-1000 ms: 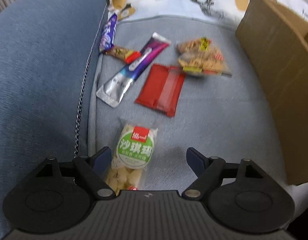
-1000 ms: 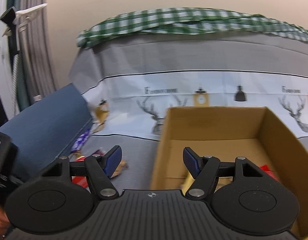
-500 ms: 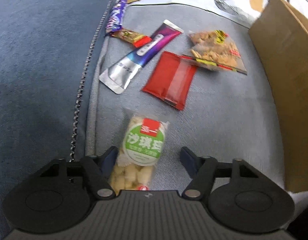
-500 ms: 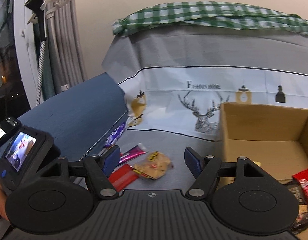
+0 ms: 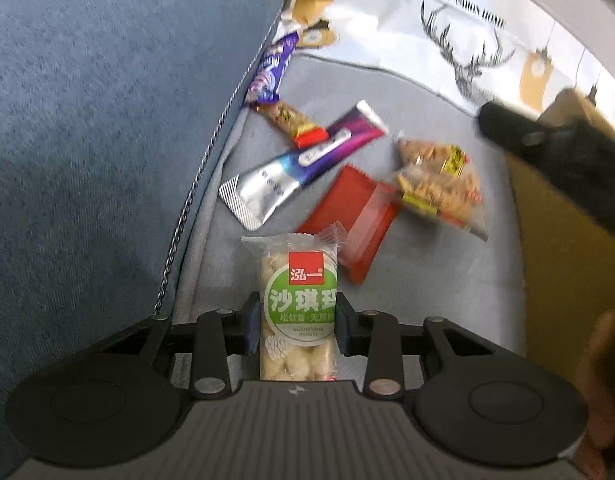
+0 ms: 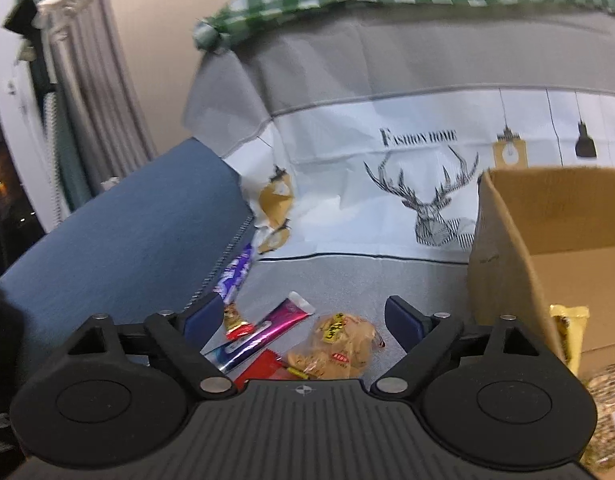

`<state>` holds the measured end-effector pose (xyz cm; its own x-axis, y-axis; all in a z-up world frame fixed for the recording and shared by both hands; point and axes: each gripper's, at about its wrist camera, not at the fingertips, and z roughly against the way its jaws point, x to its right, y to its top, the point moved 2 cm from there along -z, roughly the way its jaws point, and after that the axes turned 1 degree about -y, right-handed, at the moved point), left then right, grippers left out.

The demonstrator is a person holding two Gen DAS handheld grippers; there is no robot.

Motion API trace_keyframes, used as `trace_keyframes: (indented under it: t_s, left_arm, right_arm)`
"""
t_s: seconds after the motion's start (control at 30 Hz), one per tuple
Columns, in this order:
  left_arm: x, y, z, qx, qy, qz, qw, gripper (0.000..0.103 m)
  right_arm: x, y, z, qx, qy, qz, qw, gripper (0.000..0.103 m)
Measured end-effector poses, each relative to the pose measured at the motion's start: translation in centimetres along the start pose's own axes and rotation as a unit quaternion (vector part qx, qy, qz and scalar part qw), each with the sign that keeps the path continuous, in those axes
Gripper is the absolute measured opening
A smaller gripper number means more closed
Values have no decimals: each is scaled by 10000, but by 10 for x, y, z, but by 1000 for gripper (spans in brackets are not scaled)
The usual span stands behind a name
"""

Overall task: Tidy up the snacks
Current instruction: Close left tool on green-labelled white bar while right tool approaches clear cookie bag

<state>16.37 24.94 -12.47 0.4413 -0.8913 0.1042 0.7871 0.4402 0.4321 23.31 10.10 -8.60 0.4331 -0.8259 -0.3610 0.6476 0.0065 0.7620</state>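
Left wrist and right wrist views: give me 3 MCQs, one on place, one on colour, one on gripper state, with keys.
1. Where does the red packet lie?
A. inside the cardboard box
B. on the grey cushion
C. on the blue armrest

2. What colour is the round label on the snack cake?
A. green
B. purple
C. yellow

3. What state is the left gripper in?
A. open and empty
B. shut on nothing
C. shut on the snack cake

Key: 1 B, it lies on the grey cushion beside the peanut bag. 2 A, green circle with white writing. 3 C, both fingers press the wrapper's sides; the right gripper is open.
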Motion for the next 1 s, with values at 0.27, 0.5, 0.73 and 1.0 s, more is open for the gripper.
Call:
trace_keyframes:
  t_s: [0.27, 0.5, 0.73, 1.0]
  left_arm:
    - [7, 0, -1, -147, -73, -139, 9998, 58]
    - [6, -6, -9, -425, -83, -269, 9987, 67]
    - [4, -12, -9, -610, -49, -381, 9974, 68]
    - [2, -14, -8, -651, 34, -421, 9970, 55]
  right_arm:
    - [24, -10, -58, -758, -361, -579, 9948, 90]
    - [25, -26, -75, -1155, -328, -651, 9906, 63]
    - [20, -21, -65, -1026, -167, -312, 9941, 32]
    - [5, -8, 6, -671, 43, 545, 9962, 31]
